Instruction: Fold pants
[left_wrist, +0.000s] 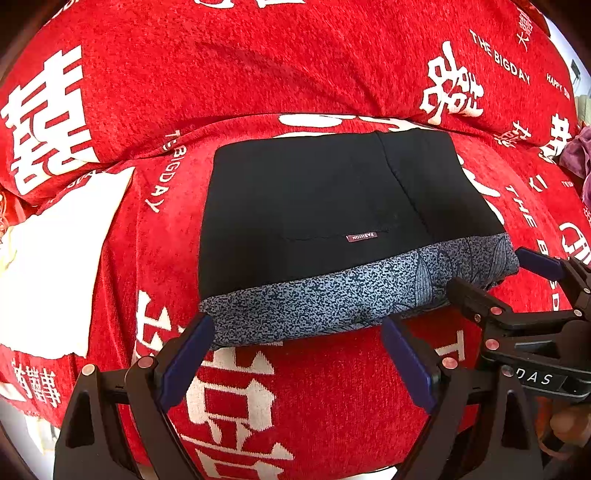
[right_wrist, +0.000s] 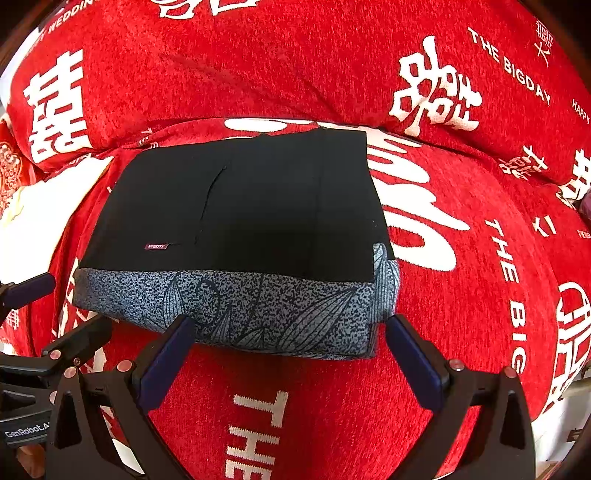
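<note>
The pants (left_wrist: 325, 206) lie folded into a compact rectangle on the red cover, black on top with a speckled grey-blue band along the near edge and a small "FASHION" label (left_wrist: 362, 237). In the right wrist view the same folded pants (right_wrist: 243, 221) fill the middle. My left gripper (left_wrist: 295, 332) stands open just in front of the band's left half, nothing between its blue pads. My right gripper (right_wrist: 290, 334) is open too, at the band's right half, its pads apart from the cloth. The right gripper (left_wrist: 491, 273) also shows at the left wrist view's right edge.
A red sofa cover (left_wrist: 314, 387) with white characters and "THE BIGDAY" lettering lies under everything, rising into a back cushion (right_wrist: 258, 55) behind the pants. A white cloth (left_wrist: 55, 258) lies at the left. Purple fabric (left_wrist: 576, 151) sits at the far right.
</note>
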